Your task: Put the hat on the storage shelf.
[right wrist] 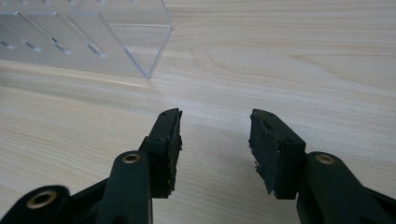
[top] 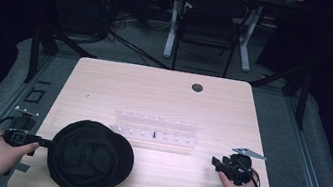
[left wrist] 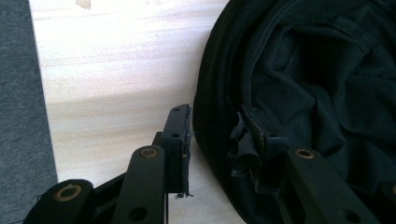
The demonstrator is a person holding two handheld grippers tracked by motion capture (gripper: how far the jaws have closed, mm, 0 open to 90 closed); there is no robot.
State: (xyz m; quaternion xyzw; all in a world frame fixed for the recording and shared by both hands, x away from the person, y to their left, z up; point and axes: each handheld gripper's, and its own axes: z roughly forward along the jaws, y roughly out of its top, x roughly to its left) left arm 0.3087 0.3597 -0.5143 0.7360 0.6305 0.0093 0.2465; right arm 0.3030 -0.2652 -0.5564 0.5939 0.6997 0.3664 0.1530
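A black cap lies crown down on the near left of the pale wooden table. My left gripper reaches in from the left at the cap's edge. In the left gripper view, my left gripper straddles the rim of the cap: one jaw stands on the bare wood just outside, the other inside on the fabric. A thin strip of table shows between the outer pad and the rim, so the jaws are open. Near the right edge my right gripper rests open over bare wood with nothing between its jaws.
A clear acrylic rack with slots sits mid-table, between the two grippers and slightly behind them. A round grommet hole marks the far side of the table. Beyond the table stands a dark chair.
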